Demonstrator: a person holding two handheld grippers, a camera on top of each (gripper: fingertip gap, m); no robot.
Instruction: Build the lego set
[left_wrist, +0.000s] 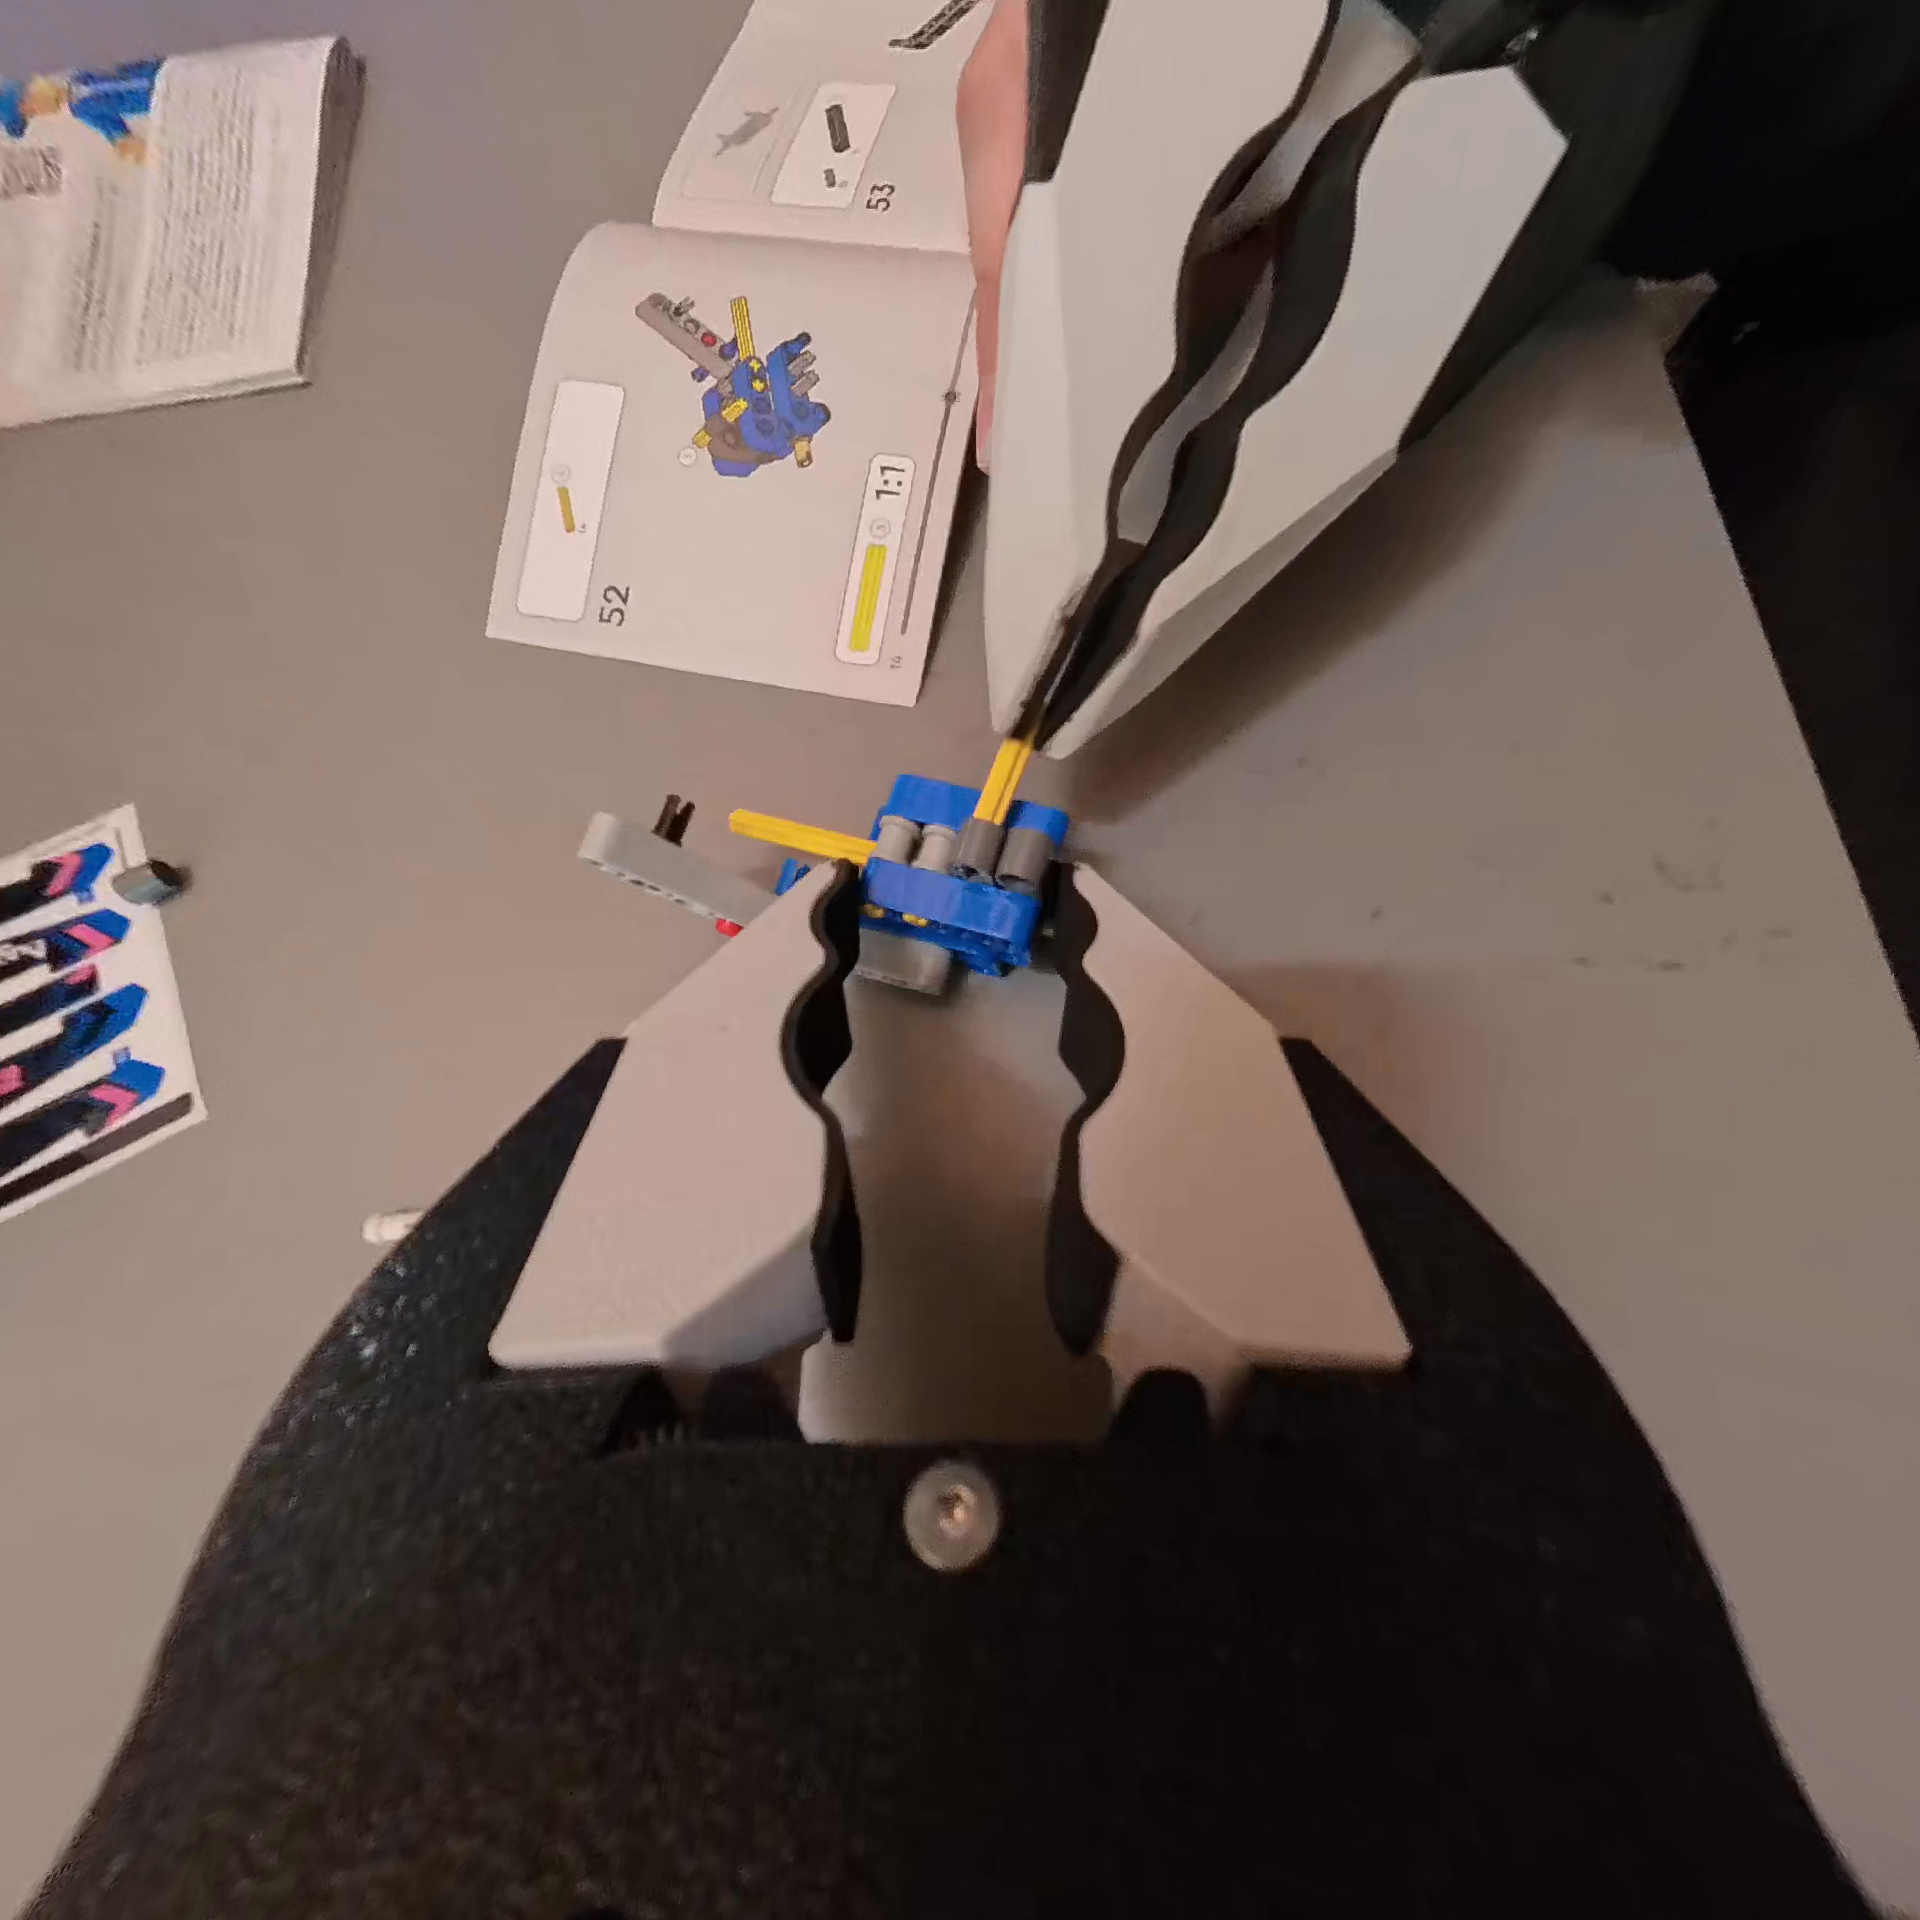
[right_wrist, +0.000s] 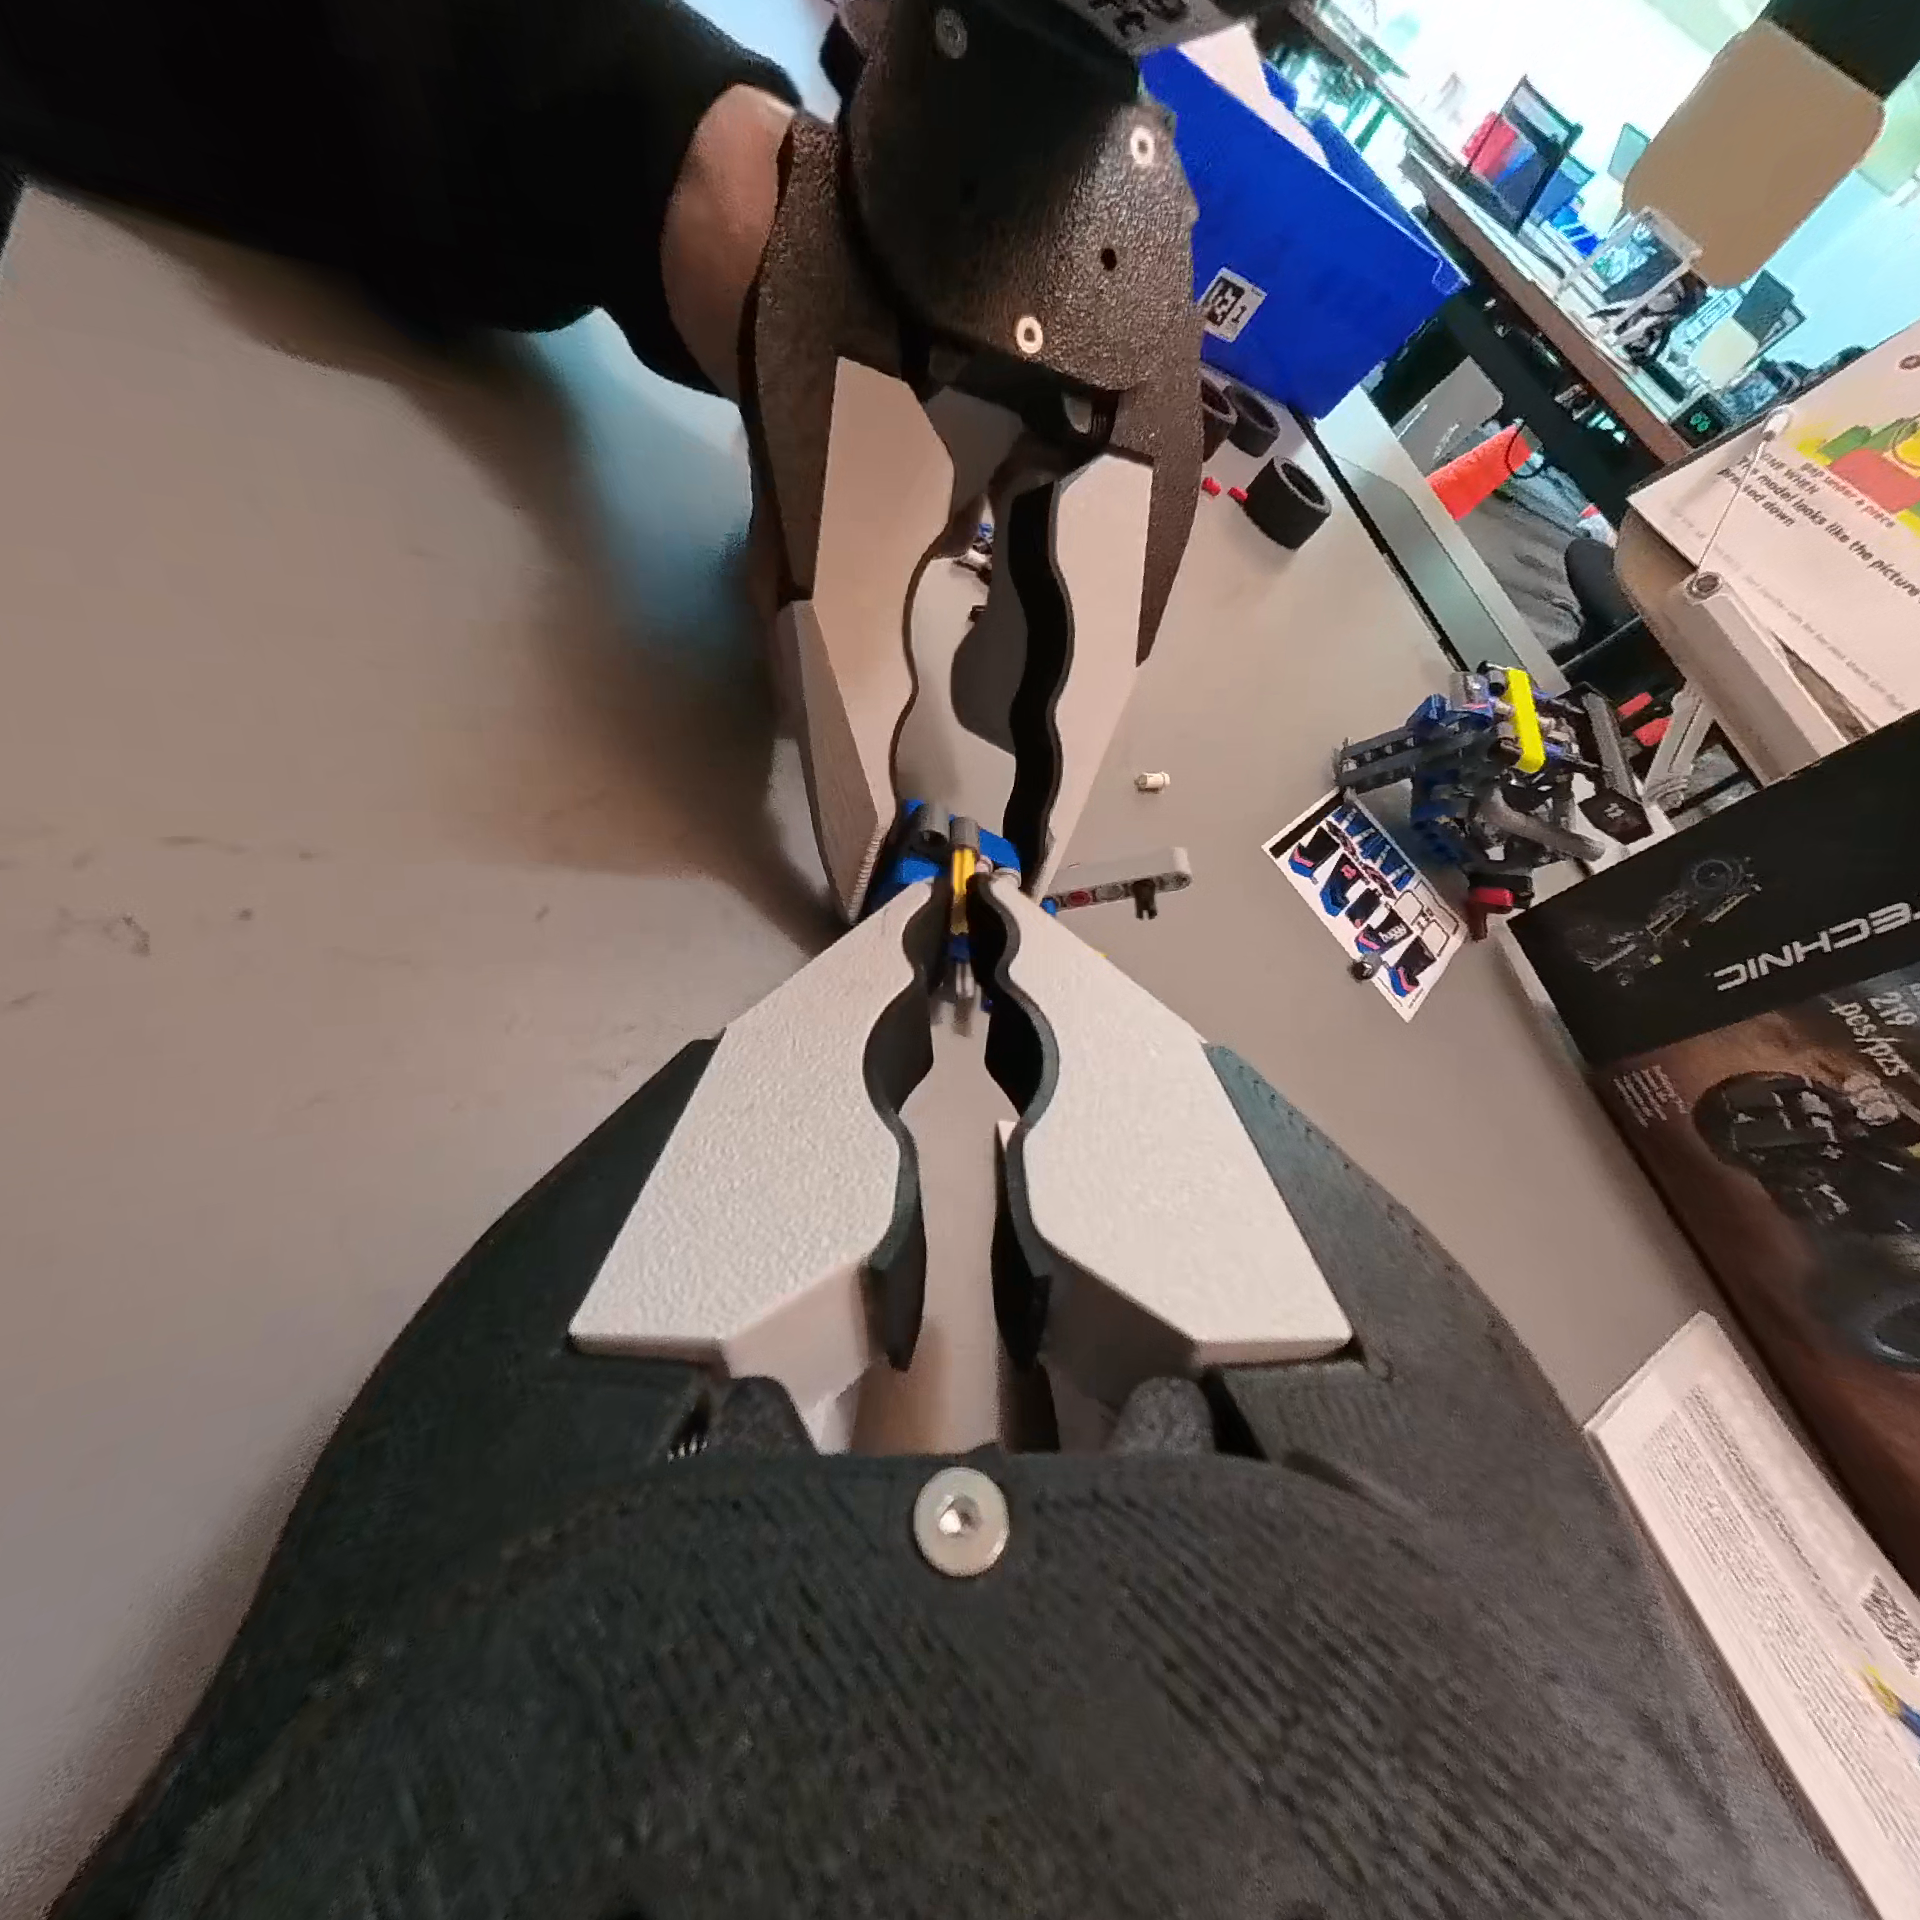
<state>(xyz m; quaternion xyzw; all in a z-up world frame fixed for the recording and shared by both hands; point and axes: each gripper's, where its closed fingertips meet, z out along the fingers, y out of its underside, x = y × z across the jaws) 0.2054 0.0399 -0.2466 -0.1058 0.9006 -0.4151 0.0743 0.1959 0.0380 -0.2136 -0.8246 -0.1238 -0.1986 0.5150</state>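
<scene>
Your right gripper (left_wrist: 1039, 727) is pinched on the thin yellow plastic axle (left_wrist: 1003, 779), long axis running into the grey sleeve of the blue brick assembly (left_wrist: 951, 883) clamped by your left gripper (left_wrist: 951, 894) near the grey desk's (left_wrist: 1455, 935) edge.

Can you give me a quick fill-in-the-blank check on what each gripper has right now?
1. The left gripper is shut on the ____ sub-assembly.
2. The right gripper pinches a thin ____ axle at its tip.
3. That axle enters the sub-assembly between the ____ connectors.
4. The open instruction booklet lies on the ____ beyond the sub-assembly.

Missing words: blue; yellow; grey; table
</scene>
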